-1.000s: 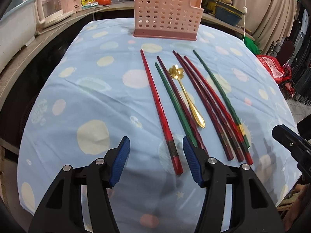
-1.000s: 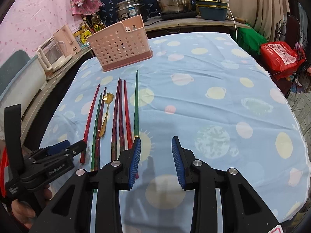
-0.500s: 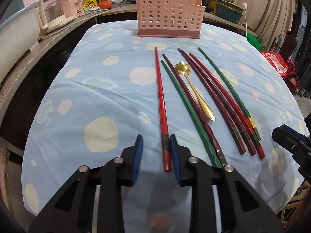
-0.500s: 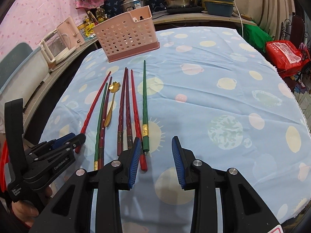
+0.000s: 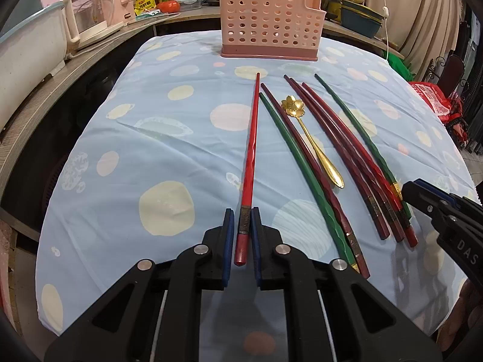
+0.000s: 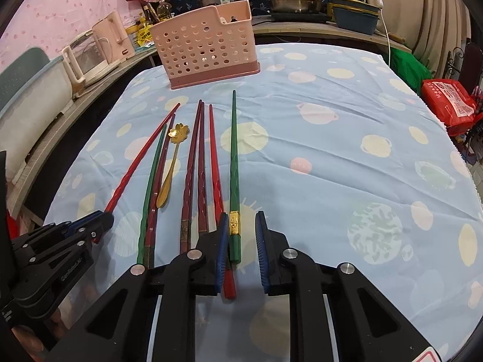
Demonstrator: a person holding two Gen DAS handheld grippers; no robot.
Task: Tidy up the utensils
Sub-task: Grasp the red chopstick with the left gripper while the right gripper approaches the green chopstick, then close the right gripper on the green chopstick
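Several red, maroon and green chopsticks and a gold flower spoon lie in a row on the blue dotted cloth. A pink perforated utensil basket stands at the far edge; it also shows in the right wrist view. My left gripper is shut on the thick end of the leftmost red chopstick. My right gripper is open, its jaws on either side of the thick end of the rightmost green chopstick, a red chopstick by its left finger.
A counter with a white kettle, bottles, pots and a blue tub curves behind the table. A red bag sits off the right side. The table edge drops away on the left.
My left gripper has closed from wide open onto the red chopstick's end. My right gripper has moved forward until the green chopstick's end lies between its jaws.
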